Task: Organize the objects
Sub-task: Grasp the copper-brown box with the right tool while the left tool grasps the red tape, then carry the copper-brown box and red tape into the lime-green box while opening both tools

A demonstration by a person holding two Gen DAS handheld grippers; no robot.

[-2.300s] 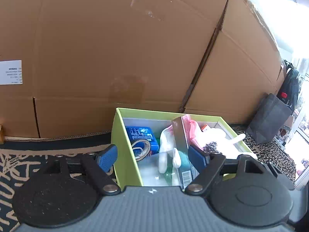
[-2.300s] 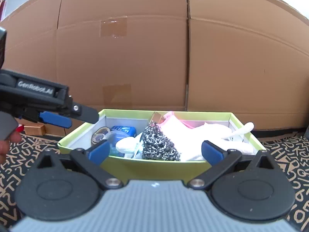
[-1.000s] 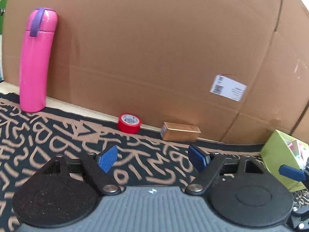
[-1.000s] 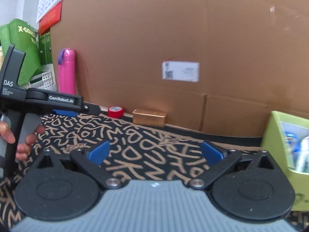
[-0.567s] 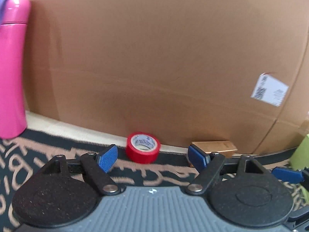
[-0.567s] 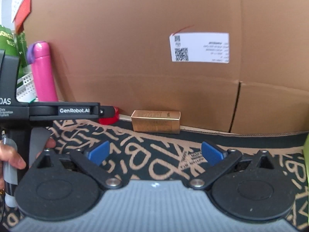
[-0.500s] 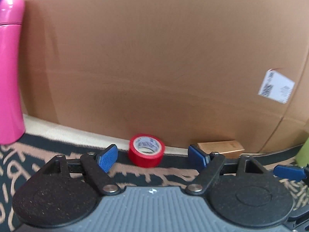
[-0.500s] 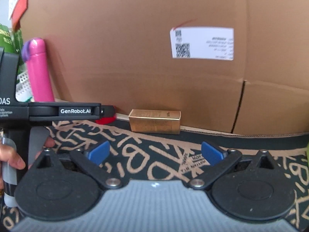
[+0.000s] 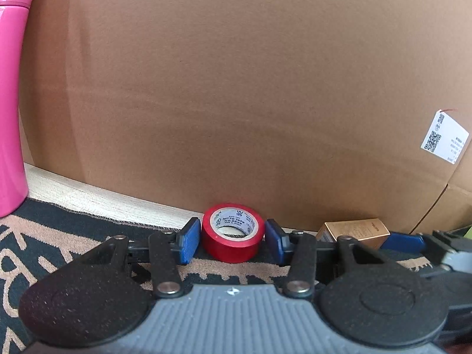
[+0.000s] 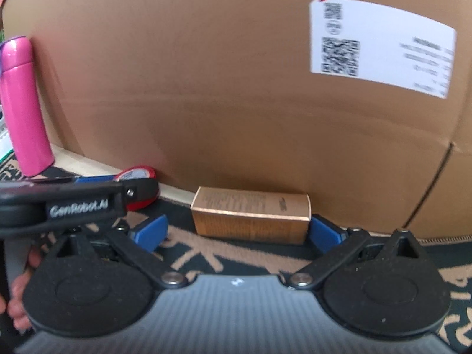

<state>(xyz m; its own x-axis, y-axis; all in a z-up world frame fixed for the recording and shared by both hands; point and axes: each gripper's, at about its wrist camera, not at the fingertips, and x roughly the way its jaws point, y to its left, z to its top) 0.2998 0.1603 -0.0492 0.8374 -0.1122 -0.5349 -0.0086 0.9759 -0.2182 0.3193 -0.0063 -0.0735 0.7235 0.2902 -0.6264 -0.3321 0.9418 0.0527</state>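
A red tape roll point(image 9: 233, 233) lies on the patterned mat against the cardboard wall. My left gripper point(image 9: 233, 240) has a blue pad on each side of it, a small gap still showing on both sides. The roll also shows in the right wrist view point(image 10: 138, 187), half hidden behind the left gripper. A gold box point(image 10: 250, 215) lies on its long side against the wall. My right gripper point(image 10: 239, 233) is open, its pads on either side of the box, the right pad close to the box end. The gold box also shows in the left wrist view point(image 9: 354, 230).
A tall pink bottle point(image 10: 25, 109) stands at the left on a pale strip of floor, also in the left wrist view point(image 9: 11, 103). A cardboard wall point(image 9: 236, 88) with a white label point(image 10: 383, 47) closes off the back. The mat point(image 9: 59, 230) covers the floor.
Both grippers have moved forward. The left one has narrowed around the red tape roll. The right one has come up to the gold box, its jaws still wide.
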